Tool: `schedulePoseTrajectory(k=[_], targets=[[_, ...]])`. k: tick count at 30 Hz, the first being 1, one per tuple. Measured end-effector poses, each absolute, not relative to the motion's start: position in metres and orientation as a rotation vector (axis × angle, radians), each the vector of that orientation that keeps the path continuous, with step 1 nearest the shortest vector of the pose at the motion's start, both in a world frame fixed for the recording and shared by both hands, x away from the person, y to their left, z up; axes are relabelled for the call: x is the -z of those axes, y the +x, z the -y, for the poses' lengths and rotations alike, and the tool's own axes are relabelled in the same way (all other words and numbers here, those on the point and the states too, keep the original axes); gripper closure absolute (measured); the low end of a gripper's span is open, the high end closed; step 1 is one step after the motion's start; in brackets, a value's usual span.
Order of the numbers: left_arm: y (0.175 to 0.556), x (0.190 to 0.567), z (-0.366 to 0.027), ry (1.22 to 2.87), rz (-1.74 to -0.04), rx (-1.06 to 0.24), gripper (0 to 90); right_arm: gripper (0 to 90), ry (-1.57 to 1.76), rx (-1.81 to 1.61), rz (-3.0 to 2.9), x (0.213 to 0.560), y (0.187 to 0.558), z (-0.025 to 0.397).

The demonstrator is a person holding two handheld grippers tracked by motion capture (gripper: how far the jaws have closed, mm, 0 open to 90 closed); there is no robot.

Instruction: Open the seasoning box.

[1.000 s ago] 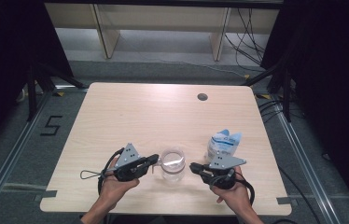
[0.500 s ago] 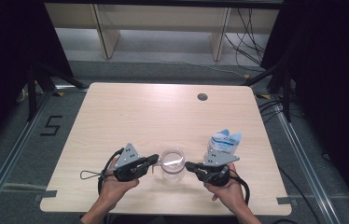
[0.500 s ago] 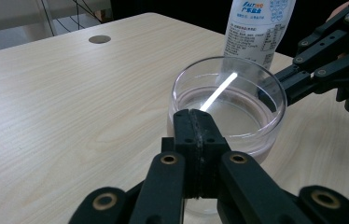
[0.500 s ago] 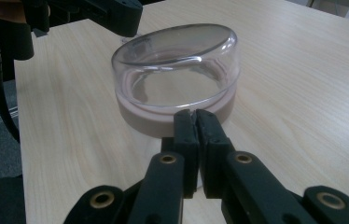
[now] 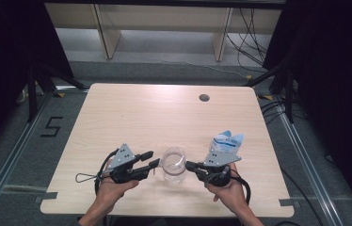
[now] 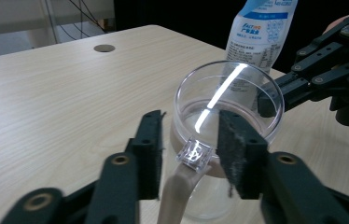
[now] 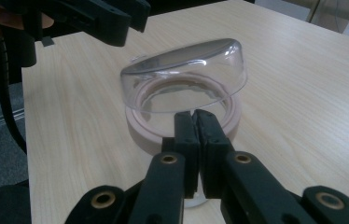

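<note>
Clear plastic jar (image 5: 173,165) near the desk's (image 5: 164,113) front edge, lid (image 7: 186,74) tilted up, left gripper (image 5: 152,158) spread wide astride its latch tab (image 6: 194,154), right gripper (image 5: 189,165) clenched empty against the rim: best to pinch the tab squarely, steadying the rim.

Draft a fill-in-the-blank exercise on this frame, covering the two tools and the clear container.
1. The clear container stands between the two tools on the ____ table.
2. The left tool has its jaws ____, one on each side of the container's clasp.
3. The right tool is ____ at the container's rim.
4. Behind the right tool stands a blue and white ____.

Missing words: wooden; open; shut; pouch
</note>
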State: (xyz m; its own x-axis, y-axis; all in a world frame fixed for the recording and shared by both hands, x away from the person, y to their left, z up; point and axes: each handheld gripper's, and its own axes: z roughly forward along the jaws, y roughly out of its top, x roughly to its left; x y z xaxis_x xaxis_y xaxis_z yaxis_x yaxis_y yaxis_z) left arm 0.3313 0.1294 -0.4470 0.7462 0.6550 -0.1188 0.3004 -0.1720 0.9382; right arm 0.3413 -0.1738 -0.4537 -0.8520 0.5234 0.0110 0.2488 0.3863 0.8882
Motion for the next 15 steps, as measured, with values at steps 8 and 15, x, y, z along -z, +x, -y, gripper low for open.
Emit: schedulePoseTrajectory(k=[8,15], targets=[[0.318,0.456,-0.133,1.861,-0.779,-0.398,37.0,88.4,0.654,-1.482,-2.372,0.445,0.342,0.170],[0.311,0.462,-0.142,1.870,-0.846,-0.396,29.1,87.8,0.658,-1.483,-2.375,0.436,0.341,0.166]])
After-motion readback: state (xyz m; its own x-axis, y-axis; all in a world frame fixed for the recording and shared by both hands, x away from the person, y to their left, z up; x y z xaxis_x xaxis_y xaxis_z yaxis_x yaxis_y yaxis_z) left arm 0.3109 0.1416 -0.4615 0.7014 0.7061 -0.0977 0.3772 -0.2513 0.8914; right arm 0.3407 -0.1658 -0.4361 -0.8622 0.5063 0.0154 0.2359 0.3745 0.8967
